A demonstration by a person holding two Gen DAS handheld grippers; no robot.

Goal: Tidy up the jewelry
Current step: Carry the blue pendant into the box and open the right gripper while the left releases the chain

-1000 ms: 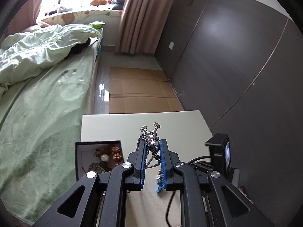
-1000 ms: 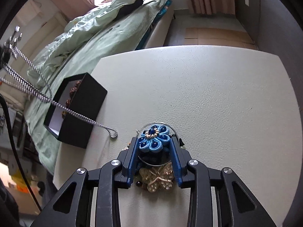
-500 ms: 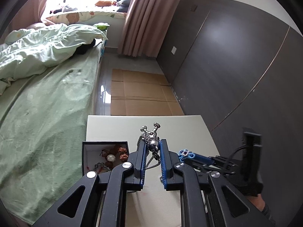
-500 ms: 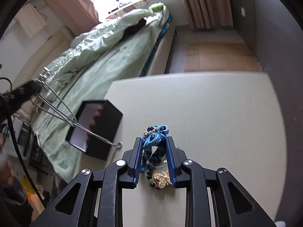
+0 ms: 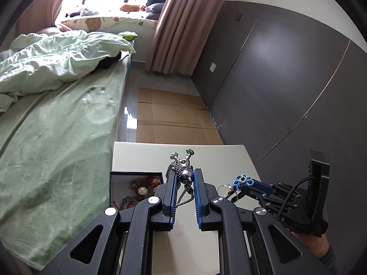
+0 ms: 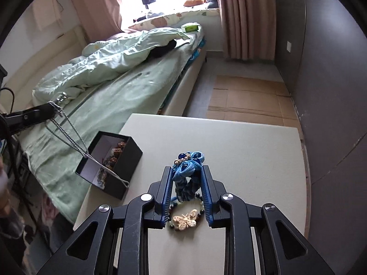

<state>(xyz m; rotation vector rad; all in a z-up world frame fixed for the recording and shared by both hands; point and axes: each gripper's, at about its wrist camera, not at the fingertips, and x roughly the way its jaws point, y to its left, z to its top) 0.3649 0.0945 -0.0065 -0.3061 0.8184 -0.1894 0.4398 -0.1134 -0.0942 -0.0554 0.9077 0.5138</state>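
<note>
1. Left wrist view: faint pale marks, possibly a letter "S", on the black body of the right claw [image 5: 239, 186]; not legible as a word.
2. Right wrist view: no readable text.

Shiny metal chain necklace [image 5: 183, 178], blue cloth flower [image 6: 188, 167], matt black box [image 6: 119, 160].

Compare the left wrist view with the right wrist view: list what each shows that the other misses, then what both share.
Only the left wrist view shows the silver pendant pinched in the left gripper.

Only the right wrist view shows the gold butterfly bracelet lying on the table, and the silver chain dangling over the box.

Both show the black jewelry box, the blue flower ornament held by the right gripper, and the bed.
</note>
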